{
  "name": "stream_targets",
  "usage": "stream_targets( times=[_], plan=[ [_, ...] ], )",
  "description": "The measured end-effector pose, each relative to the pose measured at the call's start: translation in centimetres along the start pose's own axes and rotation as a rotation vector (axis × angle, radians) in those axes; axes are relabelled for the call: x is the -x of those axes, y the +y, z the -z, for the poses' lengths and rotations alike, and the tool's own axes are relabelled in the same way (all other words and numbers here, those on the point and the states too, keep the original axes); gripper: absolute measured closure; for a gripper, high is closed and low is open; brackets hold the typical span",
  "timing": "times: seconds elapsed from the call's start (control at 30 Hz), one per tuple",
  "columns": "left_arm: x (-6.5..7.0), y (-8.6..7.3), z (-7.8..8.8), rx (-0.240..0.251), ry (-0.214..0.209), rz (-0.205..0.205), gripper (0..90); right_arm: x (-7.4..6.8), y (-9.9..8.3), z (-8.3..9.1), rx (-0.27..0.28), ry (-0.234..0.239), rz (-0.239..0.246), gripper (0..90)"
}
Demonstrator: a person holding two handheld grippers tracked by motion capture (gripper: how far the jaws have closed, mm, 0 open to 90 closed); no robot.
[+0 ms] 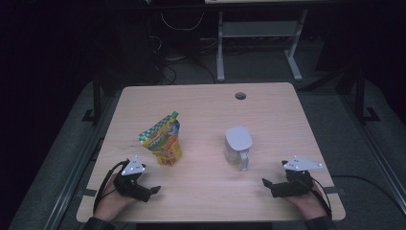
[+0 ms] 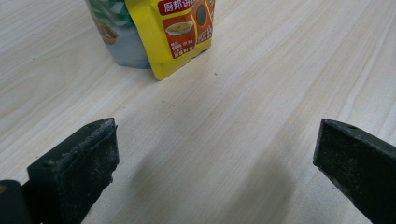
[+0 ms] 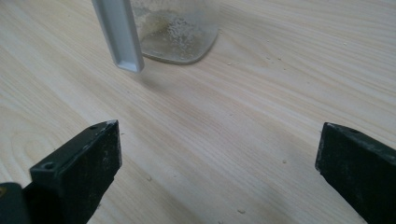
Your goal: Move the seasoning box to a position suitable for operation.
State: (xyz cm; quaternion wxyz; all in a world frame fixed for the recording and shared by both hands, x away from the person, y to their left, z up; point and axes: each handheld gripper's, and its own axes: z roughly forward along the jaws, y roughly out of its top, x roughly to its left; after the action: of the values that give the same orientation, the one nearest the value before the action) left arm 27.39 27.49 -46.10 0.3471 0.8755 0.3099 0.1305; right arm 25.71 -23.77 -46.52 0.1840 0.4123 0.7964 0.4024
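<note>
Start position, by the look of it — nothing is gripped yet. The left tongs [image 1: 154, 190] are held low over the near left part of the light wooden worktop [image 1: 201, 103], jaws spread wide with only bare wood between them. The right tongs [image 1: 266, 183] are held the same way at the near right, jaws also wide apart and empty.

The yellow foil stand-up pouch with the green-and-white checked top [image 1: 163, 139] is stood upright left of centre, just beyond the left tongs; in the left gripper view its yellow printed bottom corner [image 2: 175, 35] is seen ahead and to the left of the jaws, well clear of them. The clear plastic jug with the grey lid and grey handle [image 1: 238, 146] is stood right of centre, handle turned toward the near edge. In the right gripper view the handle's lower end [image 3: 122, 39] and the jug's base, with a thin layer of pale grains inside, are seen ahead, apart from the jaws.

Step judged: approach, pre-grasp. Next move likely calls for each pair of tongs to be advanced and lined up — left onto the pouch body, right onto the jug handle — before closing. The pouch is soft and tall, so a low, centred grip would be needed to avoid tipping it.
</note>
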Motion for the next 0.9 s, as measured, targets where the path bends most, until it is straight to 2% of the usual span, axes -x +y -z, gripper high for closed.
stream_targets(
  times=[0.4, 0.53, 0.6, 0.8, 0.9],
  plan=[
    [0.2, 0.3, 0.0, 0.01, -0.003, 0.008, 0.0, -0.3, 0.2, -0.1, 0.006, 0.014, -0.002, 0.0],
    [0.2, 0.3, 0.0, 0.011, -0.003, 0.014, 0.0, -0.3, 0.5, 0.0, 0.022, 0.022, -0.029, 0.0],
    [0.2, 0.3, 0.0, 0.01, -0.002, 0.01, 0.0, -0.3, 0.6, 0.1, 0.021, 0.02, -0.025, 0.0],
    [0.3, 0.2, 0.3, 0.014, -0.002, 0.001, 0.0, -0.9, 1.4, 0.0, 0.022, 0.017, -0.026, 0.0],
    [0.3, 0.2, 0.4, 0.023, -0.003, 0.013, 0.0, -1.0, 1.6, -0.2, 0.022, 0.022, -0.03, 0.0]
  ],
)
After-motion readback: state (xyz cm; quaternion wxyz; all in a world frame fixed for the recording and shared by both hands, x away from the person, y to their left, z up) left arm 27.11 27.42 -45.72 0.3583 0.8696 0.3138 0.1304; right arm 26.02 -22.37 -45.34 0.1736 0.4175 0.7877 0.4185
